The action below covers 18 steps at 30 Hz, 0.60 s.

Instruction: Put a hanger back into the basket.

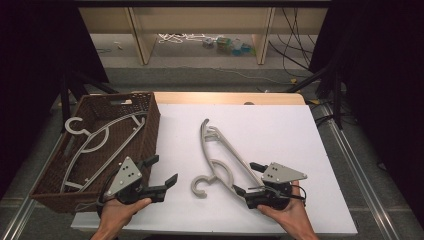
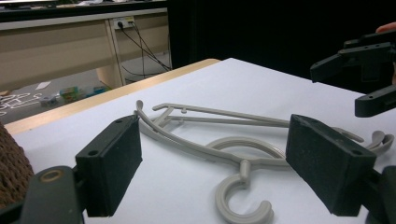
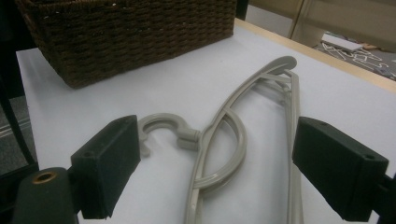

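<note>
So you are holding both tongs wide and empty: the left gripper [image 1: 161, 181] and right gripper [image 1: 248, 178] are flanking the grey hanger [image 1: 223, 156] lying between them on the table [image 1: 280, 130]. One hanger [image 1: 100, 140] is already sitting in the wicker basket [image 1: 150, 131] beside your left tongs, so this one is waiting to go in.

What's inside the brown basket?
A grey hanger lies inside the basket. The left tongs cover its near corner, so anything there can't be seen.
</note>
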Each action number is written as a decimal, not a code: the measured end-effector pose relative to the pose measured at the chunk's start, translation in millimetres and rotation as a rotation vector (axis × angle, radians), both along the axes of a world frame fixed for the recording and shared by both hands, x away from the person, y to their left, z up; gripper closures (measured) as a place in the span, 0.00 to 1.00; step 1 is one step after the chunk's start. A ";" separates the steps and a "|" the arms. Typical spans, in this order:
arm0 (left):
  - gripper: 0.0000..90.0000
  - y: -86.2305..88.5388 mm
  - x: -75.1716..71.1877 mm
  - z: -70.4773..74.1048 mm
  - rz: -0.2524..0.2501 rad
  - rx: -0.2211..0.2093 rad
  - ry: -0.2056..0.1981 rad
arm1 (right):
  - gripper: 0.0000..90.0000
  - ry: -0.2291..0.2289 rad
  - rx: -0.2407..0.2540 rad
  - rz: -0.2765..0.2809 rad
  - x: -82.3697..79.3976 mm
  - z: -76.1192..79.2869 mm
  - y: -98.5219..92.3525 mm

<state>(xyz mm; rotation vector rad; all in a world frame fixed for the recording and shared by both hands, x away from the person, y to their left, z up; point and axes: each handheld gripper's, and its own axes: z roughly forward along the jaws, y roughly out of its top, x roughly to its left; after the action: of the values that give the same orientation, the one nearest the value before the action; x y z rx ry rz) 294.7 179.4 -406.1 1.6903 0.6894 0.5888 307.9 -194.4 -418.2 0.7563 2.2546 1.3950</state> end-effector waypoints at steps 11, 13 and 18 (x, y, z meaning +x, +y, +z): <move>0.20 -3.2 -7.0 -16.8 0.003 0.029 0.003 | 0.18 0.037 -0.058 0.018 -0.5 -8.6 6.8; 0.20 -3.6 -7.8 -18.4 0.009 0.030 0.002 | 0.19 0.066 -0.085 0.016 -0.6 -11.2 7.9; 0.20 -2.5 -8.1 -21.1 0.008 0.033 0.012 | 0.24 0.126 -0.170 0.027 2.5 -20.3 13.1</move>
<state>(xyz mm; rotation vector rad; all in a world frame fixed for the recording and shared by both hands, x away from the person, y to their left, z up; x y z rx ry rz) 286.6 176.8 -427.2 1.7240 0.6990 0.5992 310.5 -181.3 -438.6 0.7783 2.4514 1.1778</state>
